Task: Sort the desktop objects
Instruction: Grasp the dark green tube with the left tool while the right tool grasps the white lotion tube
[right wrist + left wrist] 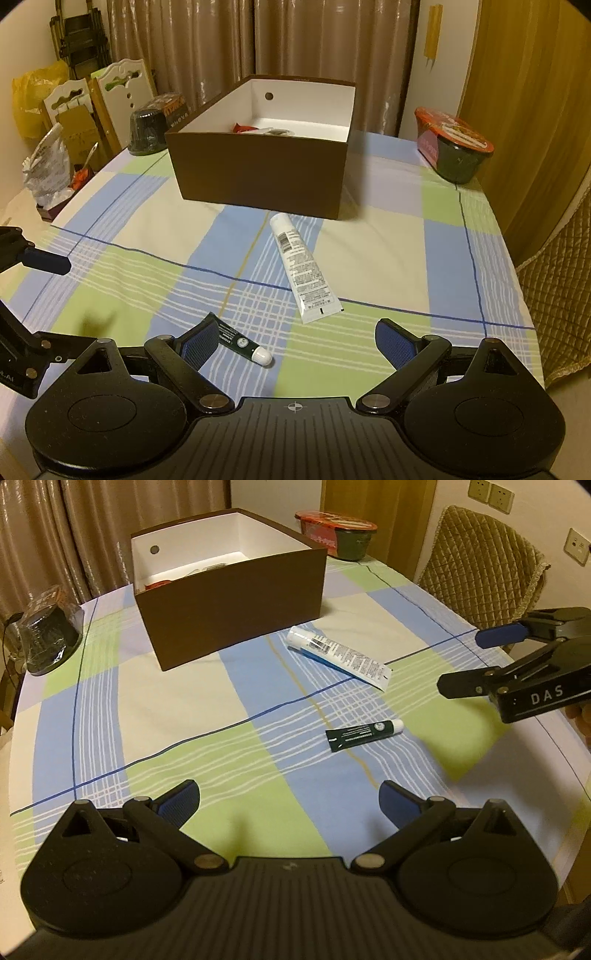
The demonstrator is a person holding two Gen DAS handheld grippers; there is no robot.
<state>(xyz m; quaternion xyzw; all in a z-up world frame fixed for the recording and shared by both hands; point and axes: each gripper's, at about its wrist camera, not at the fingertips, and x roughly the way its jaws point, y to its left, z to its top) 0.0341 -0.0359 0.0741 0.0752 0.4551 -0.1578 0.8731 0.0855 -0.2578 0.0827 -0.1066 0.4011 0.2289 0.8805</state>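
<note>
On the far left edge of the table (388,229) sits a dark wrapped cup (147,127), well apart from everything we mean to handle; we take it for something simply parked out of the way. Our left gripper (290,799) hangs above the checked cloth with its jaws spread wide and nothing between them, set back from both loose items, which suggests to us it is waiting its turn.

Next comes the brown box (258,173), open at the top and standing toward the back middle of the table. A few things already lie on its white floor, though we cannot make them out; we judge it to be the place where sorted things go.

Just in front of the box lies the white tube (303,269), flat on the cloth, cap end toward the box. Nearer to us lies the small dark green tube (240,341), also flat, its white cap pointing right.

Our right gripper (290,338) is likewise released and carries nothing. Its left pad sits just over the tail of the green tube, so we think that tube is the next pick.

At the far right corner stands a red-lidded bowl (454,147).
</note>
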